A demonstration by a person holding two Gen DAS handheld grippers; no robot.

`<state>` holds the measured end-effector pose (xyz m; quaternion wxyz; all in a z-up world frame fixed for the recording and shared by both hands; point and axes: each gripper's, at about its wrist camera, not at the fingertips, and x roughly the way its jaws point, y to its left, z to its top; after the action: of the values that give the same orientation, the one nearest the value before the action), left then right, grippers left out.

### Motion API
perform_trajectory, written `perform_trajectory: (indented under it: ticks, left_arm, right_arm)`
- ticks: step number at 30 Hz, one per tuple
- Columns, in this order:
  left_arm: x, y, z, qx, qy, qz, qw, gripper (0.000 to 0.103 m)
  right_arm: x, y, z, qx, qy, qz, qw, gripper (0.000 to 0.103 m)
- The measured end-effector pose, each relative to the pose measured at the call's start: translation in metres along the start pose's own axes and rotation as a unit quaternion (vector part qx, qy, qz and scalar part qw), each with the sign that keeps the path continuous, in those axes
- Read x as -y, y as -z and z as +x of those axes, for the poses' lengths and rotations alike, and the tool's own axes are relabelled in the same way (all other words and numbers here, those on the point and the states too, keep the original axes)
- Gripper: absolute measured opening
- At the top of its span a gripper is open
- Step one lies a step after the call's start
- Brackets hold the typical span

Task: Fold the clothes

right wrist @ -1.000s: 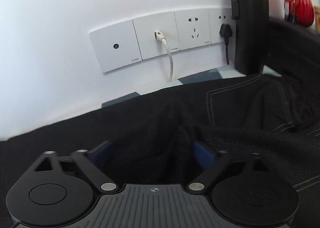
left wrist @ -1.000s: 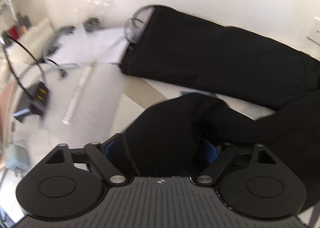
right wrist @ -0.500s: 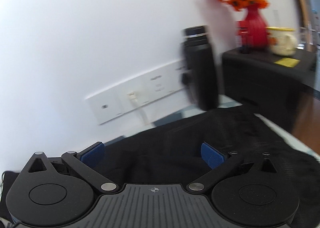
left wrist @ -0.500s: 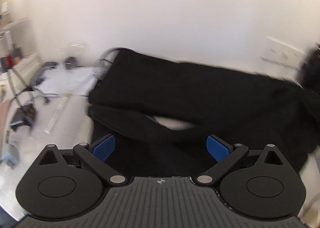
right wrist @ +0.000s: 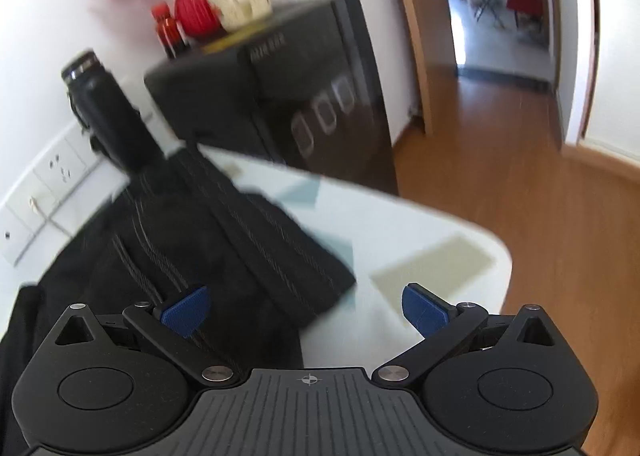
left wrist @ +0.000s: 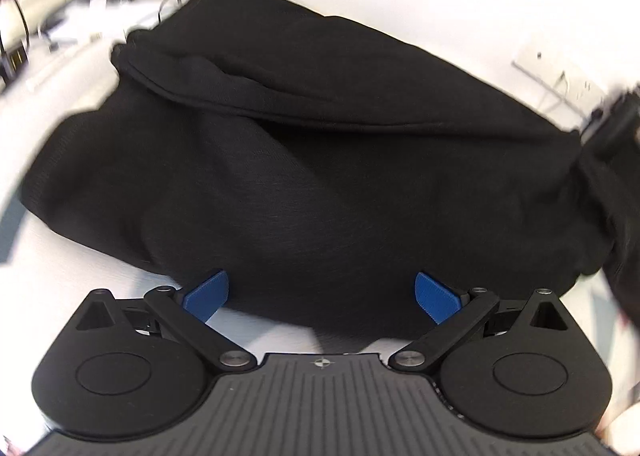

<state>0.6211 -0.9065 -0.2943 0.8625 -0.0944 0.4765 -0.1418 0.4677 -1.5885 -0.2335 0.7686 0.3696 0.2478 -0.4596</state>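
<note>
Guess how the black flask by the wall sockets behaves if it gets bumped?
The black flask is tall and narrow, so it probably tips rather than slides. Its round body would likely roll once down. The black garment bunched at its base might cushion or snag it.

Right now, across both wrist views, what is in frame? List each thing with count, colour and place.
trousers: one, black, folded on the table, white stitching at the end in the right view
table: one, white with pale patches
flask: one, black, by the wall
wall sockets: one row, white, behind the trousers
cabinet: one, black, past the table
vase: one, red, orange flowers, on the cabinet
mug: one, cream, beside the vase
floor: wooden, brown
left gripper: open, above the trousers
right gripper: open, over the trousers' edge
</note>
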Motion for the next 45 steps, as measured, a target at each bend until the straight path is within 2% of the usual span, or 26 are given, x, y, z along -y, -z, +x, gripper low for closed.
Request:
perform_trajectory:
  ticks: [4,8,9,11,13,18,21,26,37,45]
  left_arm:
    - [0.019,-0.002,0.009,-0.005,0.003,-0.008,0.9999,0.102]
    - [0.041,0.0,0.021,-0.01,0.007,0.012,0.9999,0.102]
    - [0.047,0.0,0.024,-0.008,0.0,0.023,0.9997,0.103]
    - [0.059,0.003,0.031,0.003,-0.023,0.046,0.9987,0.103]
    - [0.07,0.006,0.037,0.01,-0.044,0.061,0.9971,0.103]
    - [0.08,0.008,0.041,0.012,-0.07,0.075,0.9946,0.103]
    - [0.084,0.007,0.046,0.009,-0.087,0.097,0.9915,0.103]
    - [0.092,0.007,0.055,0.016,-0.113,0.102,0.9883,0.103]
    - [0.098,0.016,0.053,0.04,-0.13,0.081,0.9874,0.103]
    - [0.1,0.021,0.05,0.051,-0.134,0.078,0.9866,0.103]
  right_arm:
    - [-0.009,0.016,0.012,-0.022,-0.02,-0.013,0.999,0.102]
    - [-0.023,0.026,0.024,-0.04,-0.035,-0.034,0.998,0.102]
    - [-0.024,0.027,0.026,-0.043,-0.043,-0.037,0.997,0.101]
    - [-0.033,0.031,0.03,-0.049,-0.061,-0.044,0.996,0.094]
    - [-0.042,0.032,0.037,-0.057,-0.077,-0.052,0.994,0.092]
    - [-0.061,0.03,0.047,-0.058,-0.069,-0.071,0.993,0.092]
    - [-0.073,0.031,0.051,-0.059,-0.051,-0.103,0.992,0.093]
    - [-0.088,0.033,0.06,-0.064,-0.033,-0.144,0.987,0.102]
    - [-0.096,0.041,0.063,-0.06,-0.013,-0.182,0.981,0.102]
    - [-0.103,0.042,0.069,-0.058,0.009,-0.187,0.981,0.102]
